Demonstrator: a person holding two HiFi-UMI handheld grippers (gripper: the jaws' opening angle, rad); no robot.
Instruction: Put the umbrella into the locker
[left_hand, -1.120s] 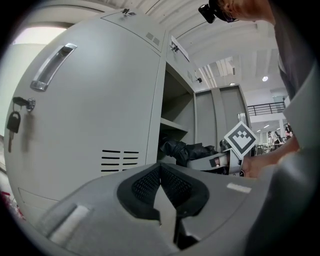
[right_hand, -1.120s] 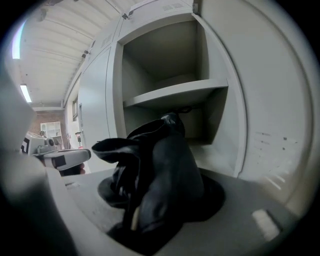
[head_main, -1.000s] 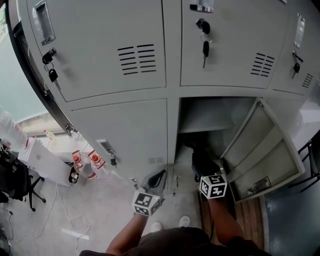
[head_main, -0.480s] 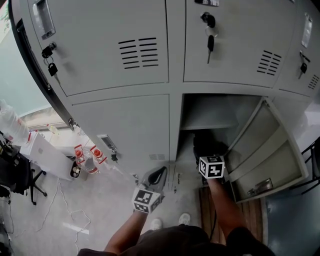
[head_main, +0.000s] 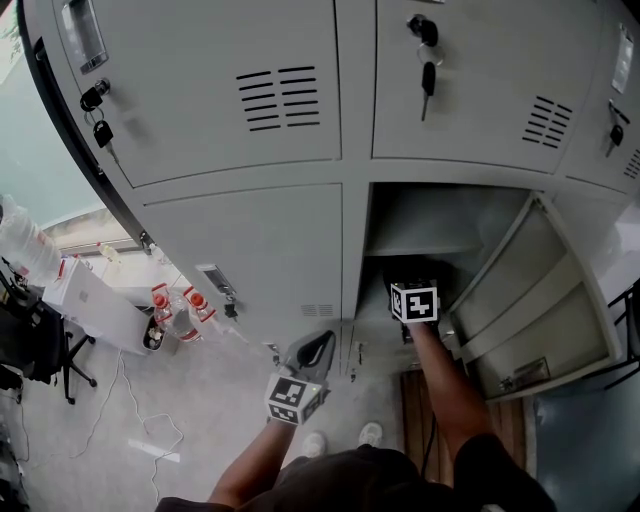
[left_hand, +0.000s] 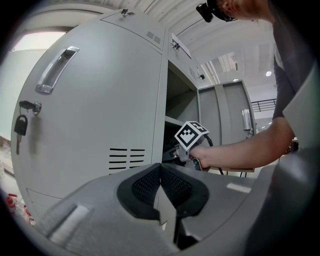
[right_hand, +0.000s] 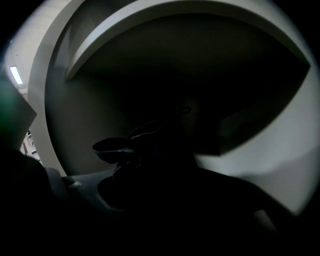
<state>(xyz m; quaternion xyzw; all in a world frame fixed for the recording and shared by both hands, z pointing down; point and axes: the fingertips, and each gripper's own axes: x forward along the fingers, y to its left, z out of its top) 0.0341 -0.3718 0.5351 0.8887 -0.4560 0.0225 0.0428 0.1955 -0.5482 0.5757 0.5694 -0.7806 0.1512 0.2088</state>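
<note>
The open lower locker (head_main: 420, 240) is dark inside, and its door (head_main: 530, 300) swings out to the right. My right gripper (head_main: 410, 278) reaches into that opening, its marker cube just at the doorway. In the right gripper view a dark folded umbrella (right_hand: 145, 147) sits between the jaws of the right gripper (right_hand: 155, 175), inside the locker and under its shelf (right_hand: 165, 30). My left gripper (head_main: 310, 352) hangs in front of the shut lower door (head_main: 260, 250), its pads (left_hand: 172, 186) pressed together with nothing between them. In the left gripper view the right gripper (left_hand: 176, 151) shows at the locker's mouth.
Shut locker doors with keys (head_main: 428, 75) hanging from their locks fill the wall above. Two bottles (head_main: 175, 315) stand in a holder by a white box at the left. A black chair (head_main: 40, 350) and loose cables (head_main: 150, 435) lie on the floor at the left.
My right gripper has moved forward, up the picture, from the locker's threshold into its opening with the umbrella. The left gripper has stayed put.
</note>
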